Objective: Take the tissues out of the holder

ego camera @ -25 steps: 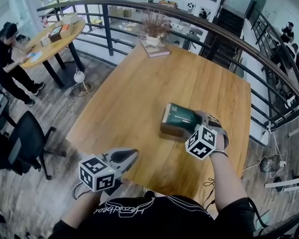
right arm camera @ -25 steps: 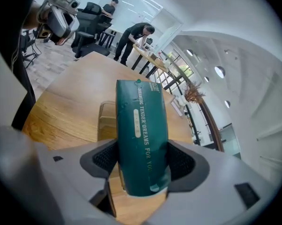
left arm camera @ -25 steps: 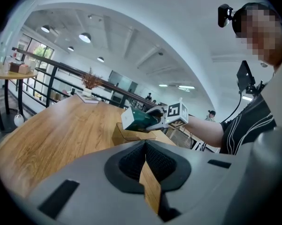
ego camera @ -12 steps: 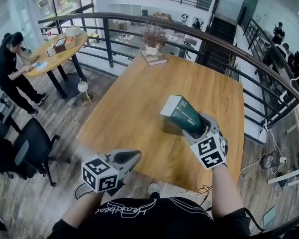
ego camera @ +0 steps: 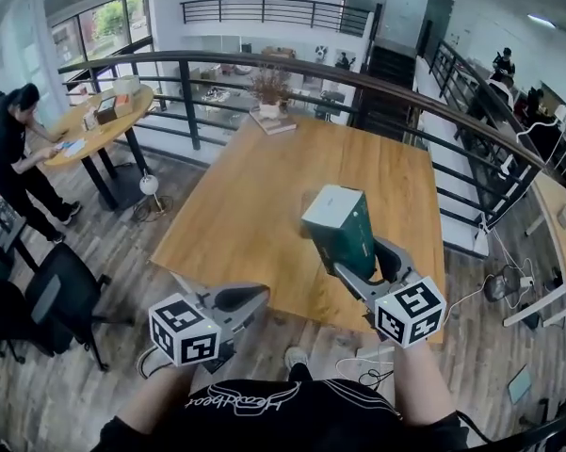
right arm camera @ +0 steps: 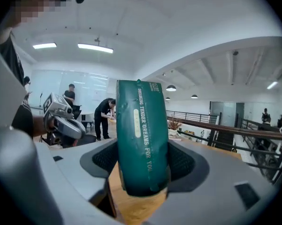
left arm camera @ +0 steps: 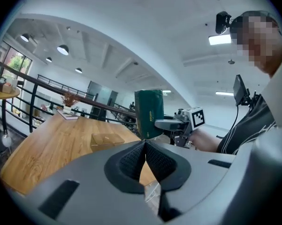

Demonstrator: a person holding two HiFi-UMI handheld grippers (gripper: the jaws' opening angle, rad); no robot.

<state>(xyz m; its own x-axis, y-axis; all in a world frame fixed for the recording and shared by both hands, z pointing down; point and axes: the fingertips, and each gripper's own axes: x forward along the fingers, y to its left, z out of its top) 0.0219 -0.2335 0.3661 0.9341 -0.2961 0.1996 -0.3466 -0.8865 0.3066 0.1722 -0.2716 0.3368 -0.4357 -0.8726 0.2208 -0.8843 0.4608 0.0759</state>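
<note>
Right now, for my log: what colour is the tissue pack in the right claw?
Dark green tissue pack, pale lettering; right gripper view shows it best.

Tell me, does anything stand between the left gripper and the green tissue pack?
Nothing visible does. The tissue pack, held up by the right gripper, faces the shut left gripper across open air.
</note>
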